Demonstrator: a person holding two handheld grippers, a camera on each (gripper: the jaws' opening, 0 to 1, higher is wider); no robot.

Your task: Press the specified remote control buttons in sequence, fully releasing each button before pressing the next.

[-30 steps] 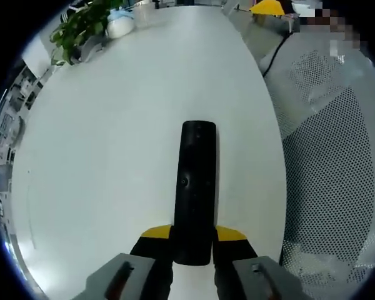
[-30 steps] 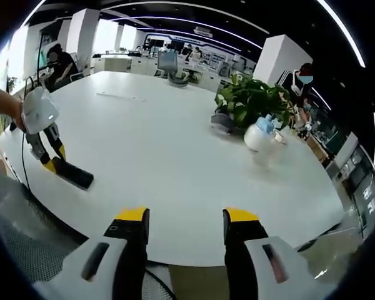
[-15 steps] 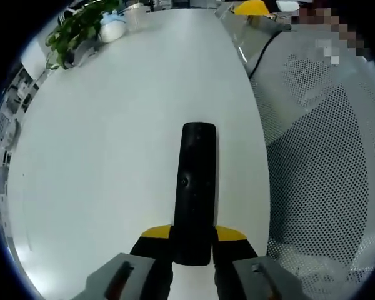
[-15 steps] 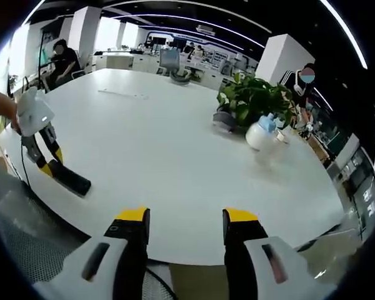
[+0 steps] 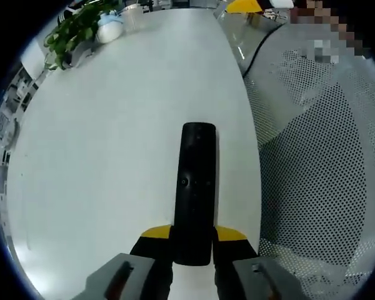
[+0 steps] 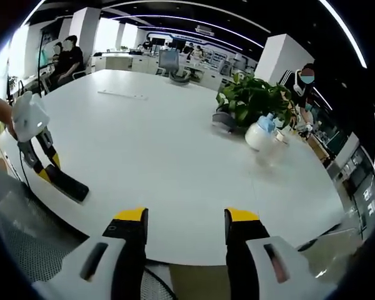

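Left gripper (image 5: 192, 240) squeezes near end of black remote control (image 5: 195, 187); remote sticks out toward 12 o'clock above white table (image 5: 112, 125) edge. Mesh chair (image 5: 325, 175) at 3 o'clock. Right gripper (image 6: 184, 225) wide apart, holds nothing. Farther, at 1 o'clock: green plant (image 6: 253, 100), white spray bottle (image 6: 260, 134).

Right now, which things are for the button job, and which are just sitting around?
For the job:
remote
left tool holding it
right tool, open

Just sitting around:
plant
white and blue bottle
white table
mesh chair
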